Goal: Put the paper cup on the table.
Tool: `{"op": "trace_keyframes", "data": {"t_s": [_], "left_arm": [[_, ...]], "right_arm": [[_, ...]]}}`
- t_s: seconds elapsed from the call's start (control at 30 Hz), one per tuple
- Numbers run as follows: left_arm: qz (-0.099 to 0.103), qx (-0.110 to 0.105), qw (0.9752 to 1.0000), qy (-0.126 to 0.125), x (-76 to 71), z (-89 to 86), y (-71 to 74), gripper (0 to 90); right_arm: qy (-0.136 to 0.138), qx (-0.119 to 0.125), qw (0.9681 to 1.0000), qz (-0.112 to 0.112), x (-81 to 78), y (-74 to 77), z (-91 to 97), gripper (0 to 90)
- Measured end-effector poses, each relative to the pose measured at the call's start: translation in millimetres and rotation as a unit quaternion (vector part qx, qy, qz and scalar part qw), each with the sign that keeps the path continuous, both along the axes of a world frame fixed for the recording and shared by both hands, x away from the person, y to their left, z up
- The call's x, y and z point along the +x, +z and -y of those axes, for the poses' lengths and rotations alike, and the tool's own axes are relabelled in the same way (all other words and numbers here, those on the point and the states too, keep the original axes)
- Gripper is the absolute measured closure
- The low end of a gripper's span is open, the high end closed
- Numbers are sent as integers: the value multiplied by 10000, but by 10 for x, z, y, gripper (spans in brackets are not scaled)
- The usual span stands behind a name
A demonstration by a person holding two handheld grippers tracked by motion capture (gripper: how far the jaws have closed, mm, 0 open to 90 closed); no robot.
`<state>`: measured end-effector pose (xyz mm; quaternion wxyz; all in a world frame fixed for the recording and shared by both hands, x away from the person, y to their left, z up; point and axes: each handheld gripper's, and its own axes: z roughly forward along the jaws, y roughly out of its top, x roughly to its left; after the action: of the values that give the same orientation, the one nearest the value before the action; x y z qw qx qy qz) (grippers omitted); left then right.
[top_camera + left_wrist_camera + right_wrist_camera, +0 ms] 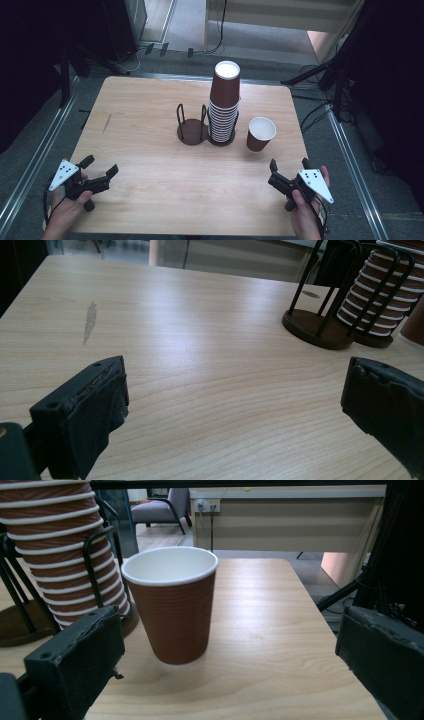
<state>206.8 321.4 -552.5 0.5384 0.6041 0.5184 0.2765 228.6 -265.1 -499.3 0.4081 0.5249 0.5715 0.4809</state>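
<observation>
Single cup (261, 133) stands right of centre, beside the stack (223, 102), unstacked. Right gripper (289, 167) released, facing it; left gripper (99, 166) released, lower left, idle.

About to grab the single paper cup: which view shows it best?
The right gripper view: the single cup stands upright and close, framed between the open right tongs. The high view shows it small, right of the stack. The left gripper view catches just an edge.
</observation>
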Motion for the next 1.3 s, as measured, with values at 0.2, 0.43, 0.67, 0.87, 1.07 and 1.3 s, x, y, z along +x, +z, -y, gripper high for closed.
{"op": "trace_keyframes", "data": {"t_s": [0.2, 0.43, 0.67, 0.87, 1.07, 1.3], "left_arm": [[-1, 28, 10000, -1, 3, 4, 0, 0], [-2, 31, 10000, 5, -2, 3, 1, 0], [35, 63, 10000, 45, -13, 12, 0, 0], [-31, 58, 10000, 44, -4, 11, 1, 0], [-66, 51, 10000, 47, 3, 11, 2, 0], [-139, 56, 9998, 95, 16, 21, 2, 0]], "right_arm": [[-199, -150, 9996, -97, -100, -115, 118, 0], [-375, -177, 9986, -323, -234, -272, 292, 0], [-552, 16, 9979, -332, -314, -317, 521, 0], [-673, -115, 9968, -419, -323, -380, 617, 0], [-757, -9, 9962, -436, -311, -388, 648, 0], [-790, -39, 9958, -456, -297, -406, 668, 0]]}}
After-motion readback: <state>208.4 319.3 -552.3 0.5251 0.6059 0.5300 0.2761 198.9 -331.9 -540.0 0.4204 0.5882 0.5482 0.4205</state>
